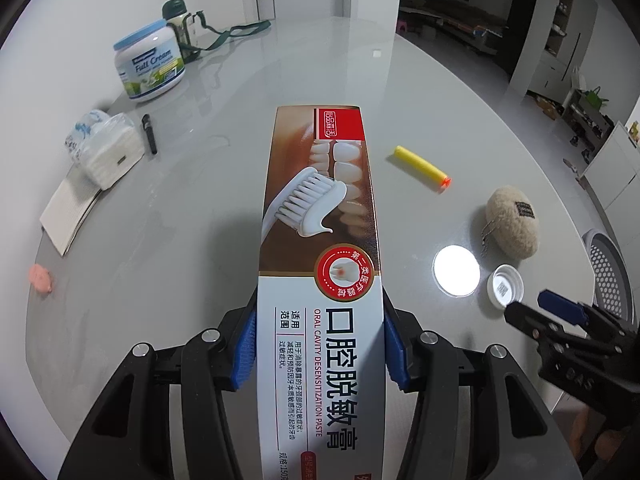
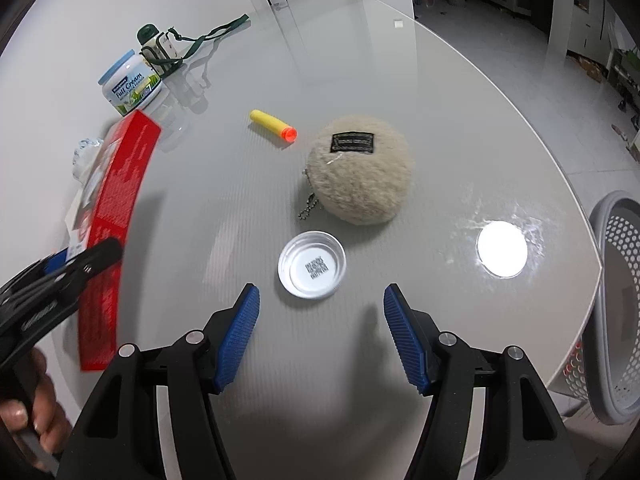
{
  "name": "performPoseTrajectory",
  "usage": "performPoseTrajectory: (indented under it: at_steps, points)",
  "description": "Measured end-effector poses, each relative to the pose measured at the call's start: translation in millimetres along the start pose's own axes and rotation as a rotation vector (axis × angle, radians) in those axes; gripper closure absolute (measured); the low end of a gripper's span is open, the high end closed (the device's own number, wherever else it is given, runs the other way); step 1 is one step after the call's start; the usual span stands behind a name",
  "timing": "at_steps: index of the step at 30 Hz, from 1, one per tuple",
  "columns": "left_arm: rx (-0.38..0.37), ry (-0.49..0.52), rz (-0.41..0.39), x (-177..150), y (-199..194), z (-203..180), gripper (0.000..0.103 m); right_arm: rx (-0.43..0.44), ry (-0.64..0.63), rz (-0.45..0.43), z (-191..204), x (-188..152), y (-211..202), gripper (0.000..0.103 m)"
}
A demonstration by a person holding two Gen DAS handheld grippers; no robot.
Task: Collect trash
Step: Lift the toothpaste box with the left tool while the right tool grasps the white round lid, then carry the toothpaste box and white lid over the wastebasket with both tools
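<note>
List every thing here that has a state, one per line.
Left tongs: shut on the toothpaste box.
Toothpaste box: held off the table.
Right tongs: open, nothing between them.
Bottle cap: lying inside-up, untouched.
Foam dart: lying on its side.
Plush pouch: resting on the table, chain loose.
Milk powder tub: upright, lid on.
Basket: beside the table.

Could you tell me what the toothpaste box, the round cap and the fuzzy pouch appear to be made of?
Toothpaste box: glossy printed cardboard, judging by its crisp folded edges. Round cap: probably white plastic with a shiny, perhaps foil-lined, inside, given its bright sheen. Fuzzy pouch: cream fleece-like fabric with a matte woolly nap, a black sewn label and a metal bead chain.
</note>
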State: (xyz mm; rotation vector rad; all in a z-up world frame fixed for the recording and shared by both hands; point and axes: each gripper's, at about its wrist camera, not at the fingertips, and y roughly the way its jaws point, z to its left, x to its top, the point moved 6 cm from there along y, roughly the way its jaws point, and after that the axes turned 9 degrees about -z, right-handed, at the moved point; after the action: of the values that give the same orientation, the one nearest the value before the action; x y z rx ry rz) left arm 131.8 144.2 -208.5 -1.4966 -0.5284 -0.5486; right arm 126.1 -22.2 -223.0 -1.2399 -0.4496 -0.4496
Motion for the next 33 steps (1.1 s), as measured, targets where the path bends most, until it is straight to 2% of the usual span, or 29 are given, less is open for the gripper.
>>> performPoseTrajectory:
  at_steps: [15,16,20,28,33]
  points:
    - [0.006,-0.021,0.008,-11.6,-7.2,10.8,0.052,-0.099,-0.112,-0.053,20.2,-1.4,18.0,0.042]
    - [0.007,-0.022,0.009,-12.2,-7.6,10.9,0.052,-0.104,-0.121,-0.056,21.0,-2.2,18.2,0.043]
    - [0.010,-0.022,0.011,-15.0,-10.1,11.2,0.052,-0.119,-0.146,-0.067,20.8,-2.7,17.2,0.064]
    - [0.006,-0.012,0.002,-16.8,-16.6,7.5,0.052,-0.101,-0.113,-0.068,14.5,-7.1,4.8,0.064]
    - [-0.022,0.003,0.000,-15.4,-23.6,-4.3,0.052,-0.103,-0.086,-0.071,3.9,-15.5,-15.4,0.064]
